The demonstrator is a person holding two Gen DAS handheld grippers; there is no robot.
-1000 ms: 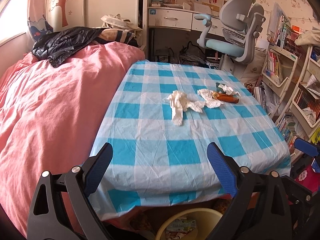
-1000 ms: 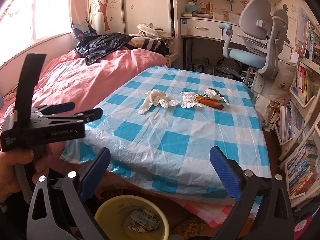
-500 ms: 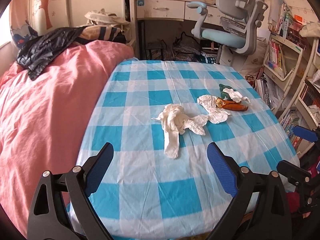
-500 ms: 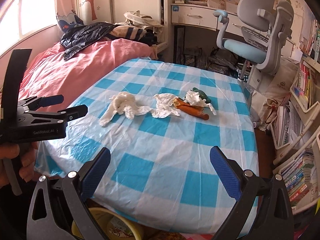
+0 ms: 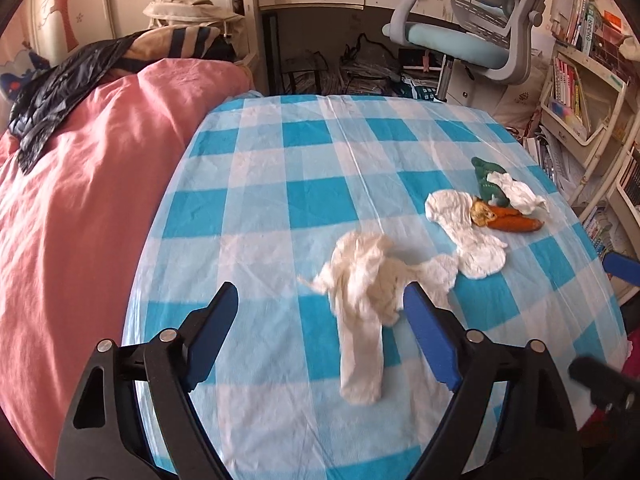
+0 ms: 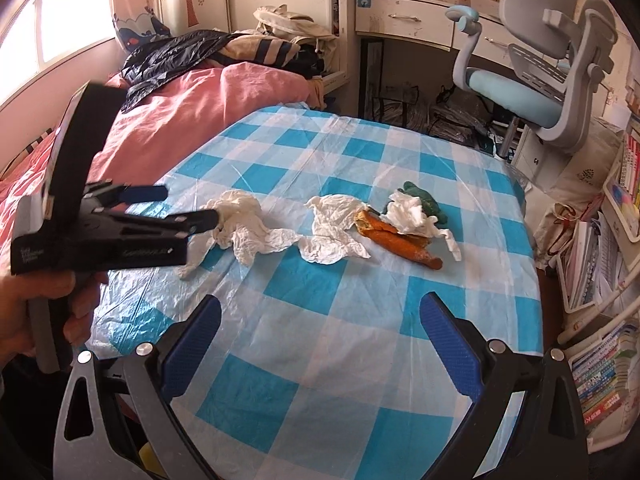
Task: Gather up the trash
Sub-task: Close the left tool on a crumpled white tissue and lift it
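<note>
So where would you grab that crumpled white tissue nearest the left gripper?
Pinch the bunched upper clump of the crumpled tissue, coming from above with the open left gripper. That part stands highest off the tablecloth; its long tail lies flat.

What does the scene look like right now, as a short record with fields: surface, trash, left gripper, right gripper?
surface: blue checked tablecloth
trash: crumpled tissue; flat tissue; orange peel; white wad on green scrap
left gripper: open, next to the crumpled tissue
right gripper: open, empty, short of the trash
</note>
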